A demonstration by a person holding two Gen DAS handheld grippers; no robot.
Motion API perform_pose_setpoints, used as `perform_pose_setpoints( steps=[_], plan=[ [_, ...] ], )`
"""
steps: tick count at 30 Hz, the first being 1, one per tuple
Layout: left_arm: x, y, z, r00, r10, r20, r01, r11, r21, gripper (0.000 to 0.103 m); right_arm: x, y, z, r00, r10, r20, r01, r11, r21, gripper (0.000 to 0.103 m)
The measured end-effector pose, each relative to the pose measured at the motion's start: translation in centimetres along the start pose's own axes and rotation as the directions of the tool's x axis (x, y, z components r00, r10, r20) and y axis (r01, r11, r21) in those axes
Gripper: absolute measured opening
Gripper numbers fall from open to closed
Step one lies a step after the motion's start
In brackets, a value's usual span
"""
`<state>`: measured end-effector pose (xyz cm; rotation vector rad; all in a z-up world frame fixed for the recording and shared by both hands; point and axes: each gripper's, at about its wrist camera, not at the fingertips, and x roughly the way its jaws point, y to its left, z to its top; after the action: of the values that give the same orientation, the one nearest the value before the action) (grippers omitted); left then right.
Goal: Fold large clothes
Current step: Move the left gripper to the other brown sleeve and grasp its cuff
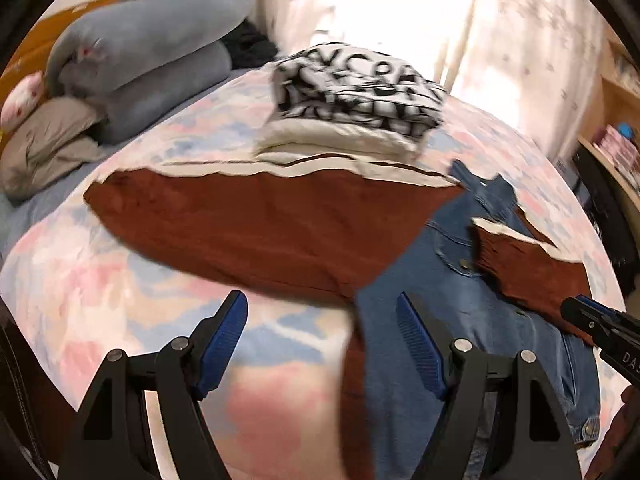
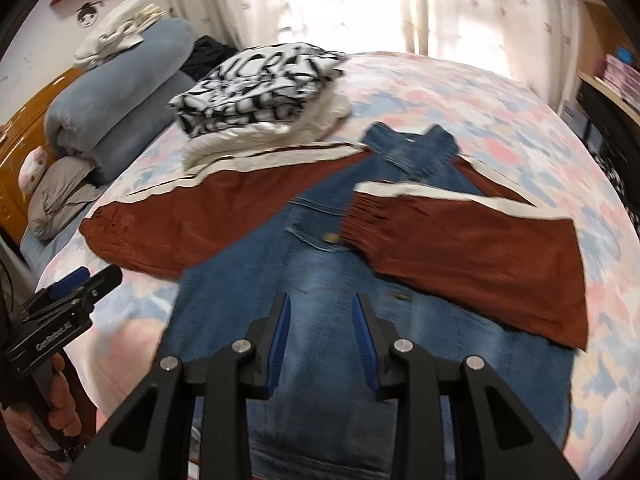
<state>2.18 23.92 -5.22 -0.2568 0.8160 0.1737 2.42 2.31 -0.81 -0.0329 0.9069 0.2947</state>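
A denim jacket (image 2: 320, 280) with rust-red sleeves is seen spread flat on the bed (image 2: 500, 120), collar toward 12 o'clock. One sleeve (image 2: 472, 256) is folded across the denim at 3 o'clock; the other (image 2: 192, 216) is extended toward 9 o'clock. The right gripper (image 2: 322, 332) is held above the lower hem, jaws narrowly parted and empty. The left gripper (image 1: 322, 344) is held over the bedsheet, jaws wide and empty. Folded clothes (image 2: 260, 92) are stacked at 11 o'clock, with rolled bedding (image 2: 120, 92) at 10 o'clock.
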Motion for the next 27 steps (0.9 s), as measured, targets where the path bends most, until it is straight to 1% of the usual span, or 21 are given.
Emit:
perform_pose_setpoints(
  steps=[5, 8, 11, 14, 18, 23, 27],
  plan=[
    [1.7, 4.4, 1.1, 1.000, -0.017, 0.002, 0.017, 0.998, -0.064, 0.075, 2.2, 3.6, 1.7, 0.999, 0.043, 0.023, -0.042, 0.999, -0.023, 0.032],
    [2.9, 7.1, 2.1, 1.000, -0.026, 0.006, 0.027, 0.994, -0.108, 0.075, 4.1, 6.1, 2.8, 0.997, 0.070, 0.028, -0.068, 0.996, -0.051, 0.032],
    [4.8, 10.4, 3.0, 1.000, -0.015, -0.003, 0.014, 0.985, -0.171, 0.075, 6.0, 8.1, 3.7, 0.995, 0.092, 0.022, -0.091, 0.993, -0.076, 0.032],
    [6.5, 12.9, 3.5, 1.000, -0.010, -0.017, 0.006, 0.975, -0.223, 0.075, 8.4, 10.3, 4.6, 0.992, 0.125, 0.003, -0.124, 0.988, -0.095, 0.032],
    [9.3, 16.6, 3.9, 0.999, -0.013, -0.047, -0.003, 0.948, -0.319, 0.075, 10.8, 12.2, 5.6, 0.989, 0.149, -0.005, -0.149, 0.982, -0.119, 0.032],
    [12.4, 20.2, 4.1, 0.996, -0.010, -0.087, -0.027, 0.912, -0.409, 0.075, 13.3, 13.6, 6.5, 0.985, 0.170, -0.019, -0.171, 0.976, -0.135, 0.032],
    [14.0, 22.7, 4.4, 0.996, -0.026, -0.085, -0.018, 0.879, -0.477, 0.075, 15.6, 14.4, 6.5, 0.981, 0.186, -0.059, -0.193, 0.970, -0.149, 0.032]
  ],
)
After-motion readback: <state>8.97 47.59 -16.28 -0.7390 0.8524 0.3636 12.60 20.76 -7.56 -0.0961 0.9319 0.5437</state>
